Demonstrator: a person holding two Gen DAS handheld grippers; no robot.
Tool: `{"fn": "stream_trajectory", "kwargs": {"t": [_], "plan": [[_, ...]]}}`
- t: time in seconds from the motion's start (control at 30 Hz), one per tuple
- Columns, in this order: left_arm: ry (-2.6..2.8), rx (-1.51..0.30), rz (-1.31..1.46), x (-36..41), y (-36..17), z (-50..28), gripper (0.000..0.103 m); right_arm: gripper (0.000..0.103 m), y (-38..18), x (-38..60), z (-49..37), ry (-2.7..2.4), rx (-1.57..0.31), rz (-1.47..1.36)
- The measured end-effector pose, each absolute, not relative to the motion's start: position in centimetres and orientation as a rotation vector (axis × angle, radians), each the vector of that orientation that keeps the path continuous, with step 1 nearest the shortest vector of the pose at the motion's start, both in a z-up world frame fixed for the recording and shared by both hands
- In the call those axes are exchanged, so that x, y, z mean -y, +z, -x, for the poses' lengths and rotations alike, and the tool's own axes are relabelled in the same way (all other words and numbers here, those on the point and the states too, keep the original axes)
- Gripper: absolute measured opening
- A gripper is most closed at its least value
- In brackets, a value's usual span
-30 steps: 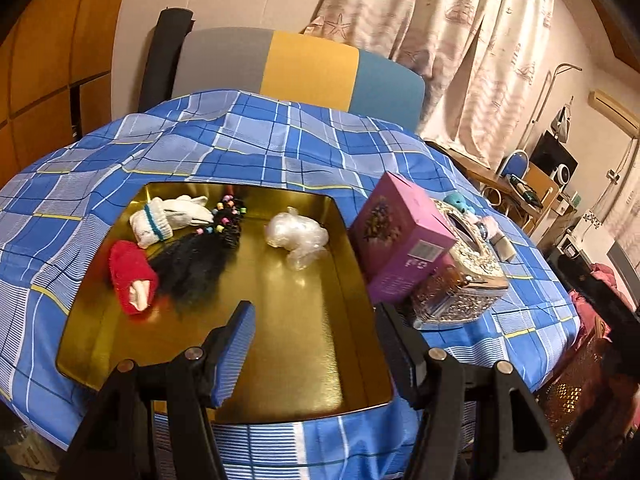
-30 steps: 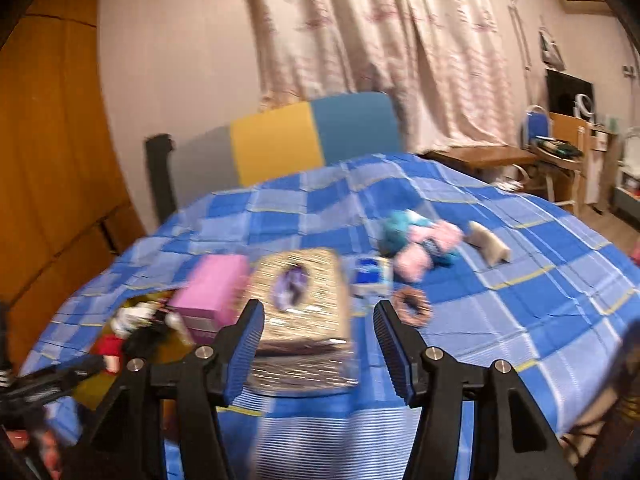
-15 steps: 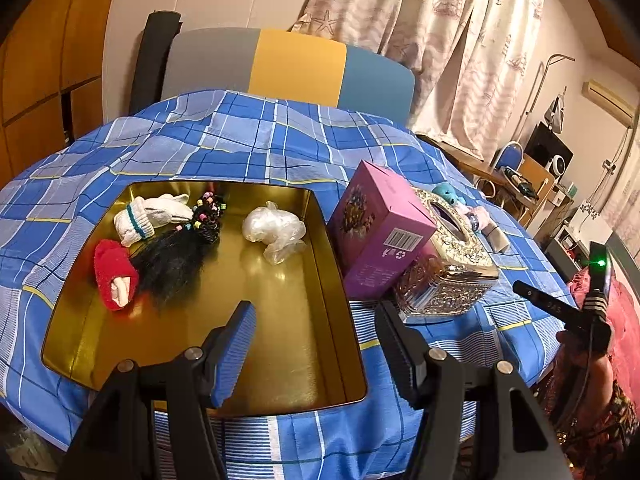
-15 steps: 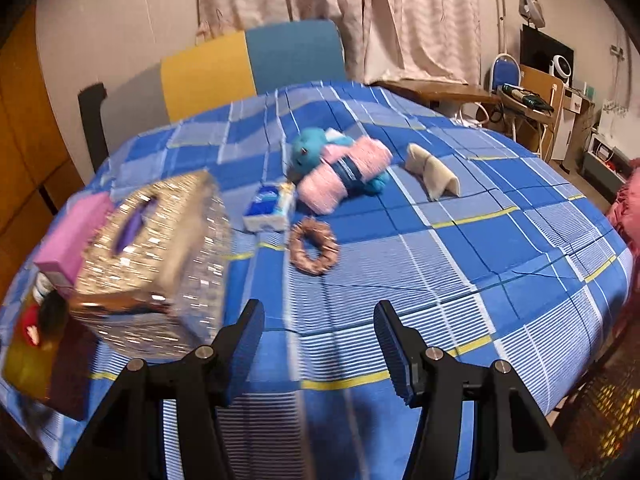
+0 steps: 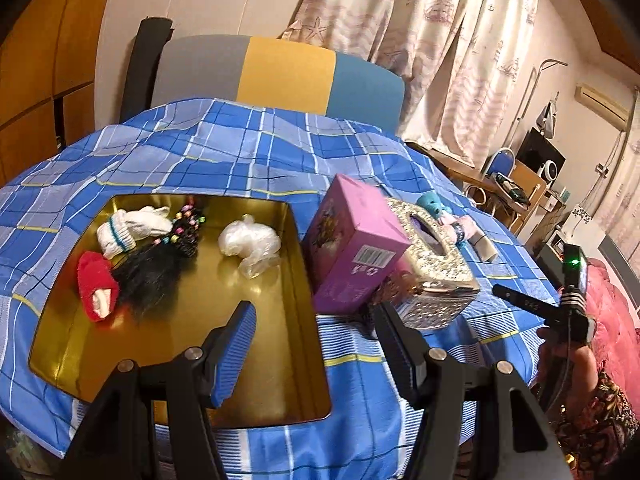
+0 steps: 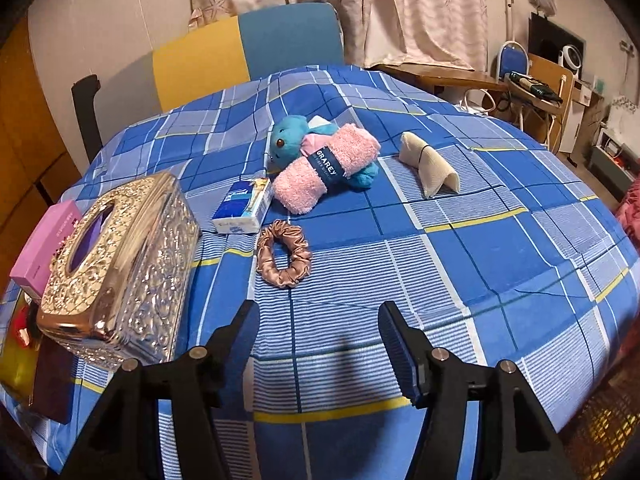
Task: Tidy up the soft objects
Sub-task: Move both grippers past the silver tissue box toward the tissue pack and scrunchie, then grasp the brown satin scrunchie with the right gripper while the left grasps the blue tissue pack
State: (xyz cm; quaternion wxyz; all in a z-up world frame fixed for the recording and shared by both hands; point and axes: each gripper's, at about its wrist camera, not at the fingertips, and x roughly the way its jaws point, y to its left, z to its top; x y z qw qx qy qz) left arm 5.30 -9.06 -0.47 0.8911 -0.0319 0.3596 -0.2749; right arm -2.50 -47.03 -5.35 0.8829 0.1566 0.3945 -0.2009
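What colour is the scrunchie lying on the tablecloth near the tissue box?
The scrunchie is a satiny rose-brown, clearest in the right wrist view.

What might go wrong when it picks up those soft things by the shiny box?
The scrunchie lies flat on the loose checked cloth, so the open right gripper may pinch cloth too. Carrying it to the gold tray means passing the tissue box and leaning pink box, which might topple.

Gold tray (image 5: 248, 304), far end: white sock (image 5: 132, 226), red sock (image 5: 96, 284), black wig (image 5: 150, 270), plastic bag (image 5: 250, 242). Mid-table: teddy (image 6: 290, 140) under pink towel (image 6: 328, 168), scrunchie (image 6: 284, 254), beige roll (image 6: 428, 168).
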Motion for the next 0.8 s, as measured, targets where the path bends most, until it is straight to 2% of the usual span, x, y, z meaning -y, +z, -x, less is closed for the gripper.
{"fn": "stream_trajectory", "kwargs": {"t": [0.3, 0.37, 0.4, 0.7, 0.8], "plan": [[-0.655, -0.728, 0.021, 12.6, 0.8, -4.3, 0.063, 0.064, -7.0, 48.3, -1.5, -0.395, -0.841, -0.322], [-0.668, -0.729, 0.007, 13.4, 1.0, -4.1, 0.063, 0.074, -7.4, 48.5, -3.5, -0.383, -0.843, -0.285], [-0.675, -0.727, 0.002, 13.7, 1.2, -4.1, 0.063, 0.075, -7.7, 48.6, -4.3, -0.385, -0.852, -0.272], [-0.729, -0.728, -0.056, 17.2, 2.4, -3.9, 0.063, 0.075, -10.1, 49.4, -8.0, -0.309, -0.916, -0.295], [-0.754, -0.728, -0.072, 18.6, 2.7, -3.8, 0.063, 0.07, -10.8, 49.0, -8.8, -0.28, -0.935, -0.276]]}}
